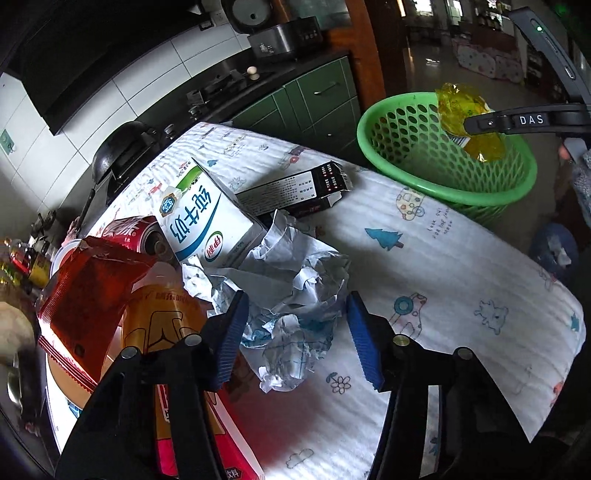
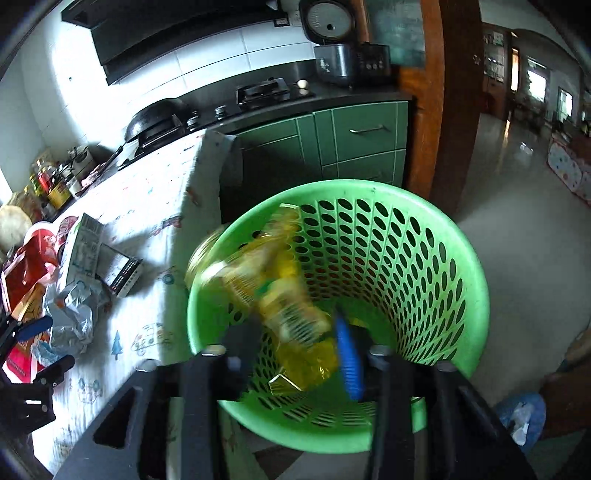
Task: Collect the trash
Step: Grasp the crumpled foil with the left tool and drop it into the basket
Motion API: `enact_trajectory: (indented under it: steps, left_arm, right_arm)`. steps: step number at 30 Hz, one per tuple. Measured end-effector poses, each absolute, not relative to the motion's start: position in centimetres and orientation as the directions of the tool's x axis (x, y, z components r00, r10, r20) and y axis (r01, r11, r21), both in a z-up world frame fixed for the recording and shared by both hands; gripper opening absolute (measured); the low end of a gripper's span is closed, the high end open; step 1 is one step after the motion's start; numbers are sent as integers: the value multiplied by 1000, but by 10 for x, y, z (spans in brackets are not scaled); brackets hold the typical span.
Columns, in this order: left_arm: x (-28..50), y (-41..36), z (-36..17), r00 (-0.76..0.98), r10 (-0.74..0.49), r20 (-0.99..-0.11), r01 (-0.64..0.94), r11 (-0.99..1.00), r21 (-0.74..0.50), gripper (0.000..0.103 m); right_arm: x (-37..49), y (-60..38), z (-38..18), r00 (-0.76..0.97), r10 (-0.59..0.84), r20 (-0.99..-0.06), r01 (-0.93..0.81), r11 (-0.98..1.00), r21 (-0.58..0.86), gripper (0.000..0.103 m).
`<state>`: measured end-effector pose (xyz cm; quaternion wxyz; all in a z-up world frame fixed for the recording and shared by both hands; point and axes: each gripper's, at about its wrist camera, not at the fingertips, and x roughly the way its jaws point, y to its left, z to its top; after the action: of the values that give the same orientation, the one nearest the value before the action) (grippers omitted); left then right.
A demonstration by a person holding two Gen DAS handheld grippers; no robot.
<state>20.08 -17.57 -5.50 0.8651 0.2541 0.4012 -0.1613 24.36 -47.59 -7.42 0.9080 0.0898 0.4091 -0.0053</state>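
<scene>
Right claw (image 2: 295,354) grips a yellow wrapper (image 2: 284,306) above the green basket (image 2: 458,295), which stands just beside the counter (image 1: 443,266); the wrapper's long axis tilts, upper end toward the far rim. Left claw (image 1: 295,336) is spread wide around crumpled paper (image 1: 288,295) on the counter, beside a milk carton (image 1: 207,221).

wok (image 1: 122,147) on stove | rice cooker (image 2: 327,18) on counter | green cabinets (image 2: 354,140) | printed tablecloth (image 1: 443,266)
</scene>
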Motion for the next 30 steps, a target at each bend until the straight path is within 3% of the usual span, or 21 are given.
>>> enact_trajectory:
  steps: [2,6,18,23,30]
  left_arm:
    - [201,-175,-53,609,-97,-787,494,823,280,34]
    - [202,-171,-43,607,-136,-783,493,837,237,30]
    - [190,-212,23,555,-397,-731,636,769,64,29]
    - [210,-264,22,496,-479,-725,704,710,12,29]
    - [245,-321,3,450,-500,-740,718,696,-34,34]
  right_arm:
    - [245,-478,-75,673,55,-738,86,985,152,63]
    - [243,-482,-72,683,44,-729,94,985,148,70]
    - [200,-498,-51,735,-2,-678,120,985,126,77]
    - [178,-505,-50,738,-24,-674,147,981,126,78]
    - [151,-506,-55,731,-45,-681,163,981,110,78]
